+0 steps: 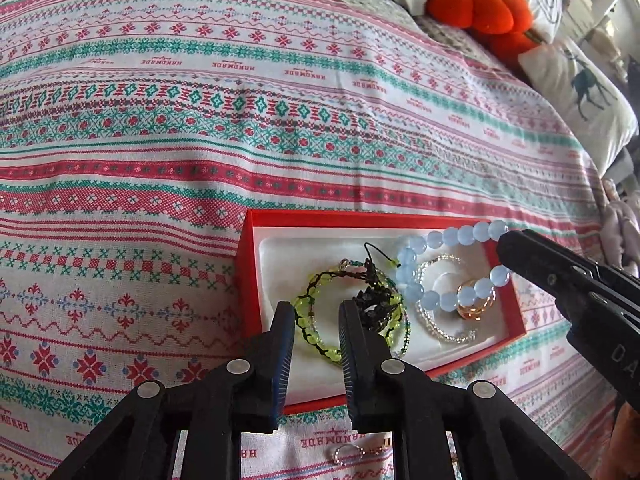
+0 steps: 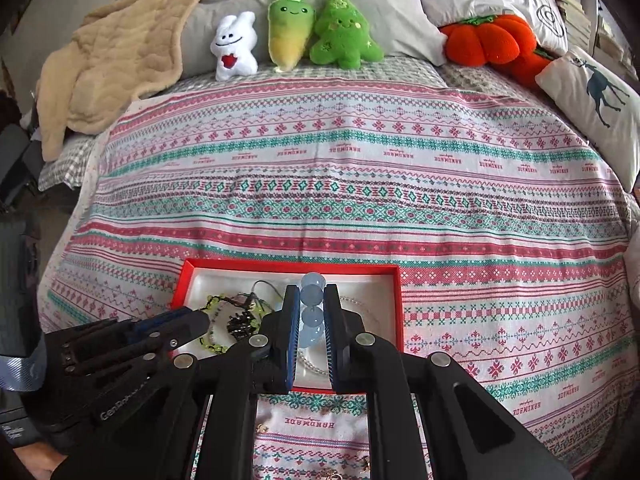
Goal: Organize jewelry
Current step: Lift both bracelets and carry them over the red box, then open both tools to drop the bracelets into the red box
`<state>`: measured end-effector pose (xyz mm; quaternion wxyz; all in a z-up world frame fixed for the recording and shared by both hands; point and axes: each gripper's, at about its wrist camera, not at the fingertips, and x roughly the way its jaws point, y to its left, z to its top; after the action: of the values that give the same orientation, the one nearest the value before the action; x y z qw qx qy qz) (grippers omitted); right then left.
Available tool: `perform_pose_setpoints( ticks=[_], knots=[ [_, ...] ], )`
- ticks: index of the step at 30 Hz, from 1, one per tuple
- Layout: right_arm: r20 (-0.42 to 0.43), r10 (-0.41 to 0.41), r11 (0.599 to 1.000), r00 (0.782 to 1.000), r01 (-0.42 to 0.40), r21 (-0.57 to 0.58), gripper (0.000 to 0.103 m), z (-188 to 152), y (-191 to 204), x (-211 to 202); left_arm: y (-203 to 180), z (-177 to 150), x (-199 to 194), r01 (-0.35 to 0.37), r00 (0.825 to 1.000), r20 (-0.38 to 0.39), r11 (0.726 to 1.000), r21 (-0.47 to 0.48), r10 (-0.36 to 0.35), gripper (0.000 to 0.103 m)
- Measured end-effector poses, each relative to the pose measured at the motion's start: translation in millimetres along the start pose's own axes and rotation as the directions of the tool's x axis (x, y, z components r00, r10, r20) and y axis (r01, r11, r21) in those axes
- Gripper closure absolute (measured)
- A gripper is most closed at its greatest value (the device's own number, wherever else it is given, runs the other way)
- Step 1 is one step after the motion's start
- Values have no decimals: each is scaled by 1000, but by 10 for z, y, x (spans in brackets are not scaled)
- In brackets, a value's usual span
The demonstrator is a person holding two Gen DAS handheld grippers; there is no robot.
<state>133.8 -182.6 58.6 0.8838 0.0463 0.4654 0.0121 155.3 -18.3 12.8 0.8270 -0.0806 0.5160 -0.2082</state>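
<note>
While the right gripper [image 2: 311, 334] clamps one blue bead bracelet [image 1: 448, 268] over the red box [image 1: 256, 264], one green bracelet [image 1: 316, 320] lies inside; left gripper [image 1: 316, 320] fingers apart, empty; three plush toys [image 2: 296, 32] only in right view

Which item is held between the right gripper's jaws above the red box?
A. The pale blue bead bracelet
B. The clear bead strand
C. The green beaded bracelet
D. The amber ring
A: in the right wrist view the right gripper has its jaws closed on the pale blue bead bracelet over the red box; the left wrist view agrees.
</note>
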Motion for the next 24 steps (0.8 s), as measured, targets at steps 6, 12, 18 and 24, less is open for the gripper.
perform_pose_setpoints(
  ticks=[6,12,18,24],
  knots=[
    [-9,-65,998,998,65,-25,90,37,-62,55,-41,-23,-56,-28,1000,7,999,37,28,78],
    [-35,-33,999,999,33,-2,75,74,-79,49,-112,-46,-151,-35,999,25,998,60,33,63],
    [-10,-19,1000,1000,19,10,62,13,-83,-183,-163,-106,-263,-64,997,47,996,65,61,44],
    [14,-17,1000,1000,17,9,49,-108,-152,-457,-187,-268,-358,-90,995,54,994,57,87,29]
  ],
)
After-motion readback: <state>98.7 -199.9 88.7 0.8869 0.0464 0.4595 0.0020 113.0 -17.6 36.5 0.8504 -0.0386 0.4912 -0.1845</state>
